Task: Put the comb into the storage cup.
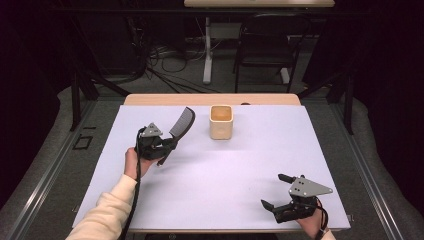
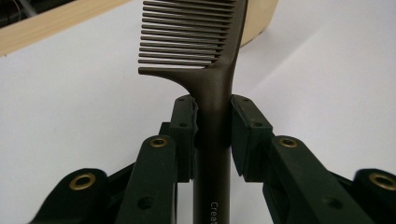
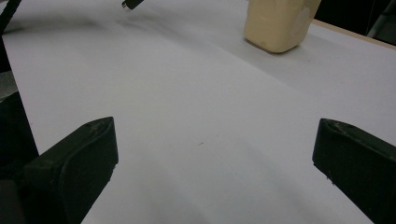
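A dark brown comb (image 1: 180, 123) is held above the left part of the white table cover (image 1: 215, 170), teeth end pointing up toward a cream square cup (image 1: 221, 121). My left gripper (image 1: 169, 145) is shut on the comb's handle (image 2: 214, 116); both pads press its sides in the left gripper view, and the teeth (image 2: 187, 32) rise in front of the cup (image 2: 261, 18). My right gripper (image 1: 276, 191) rests near the front right corner, jaws wide open with nothing between them. The cup (image 3: 280, 21) stands far ahead of it in the right gripper view.
The wooden table edge (image 1: 210, 99) runs along the back. Beyond it on the dark floor stand a chair (image 1: 267, 42) and a white table leg (image 1: 207, 50) among cables.
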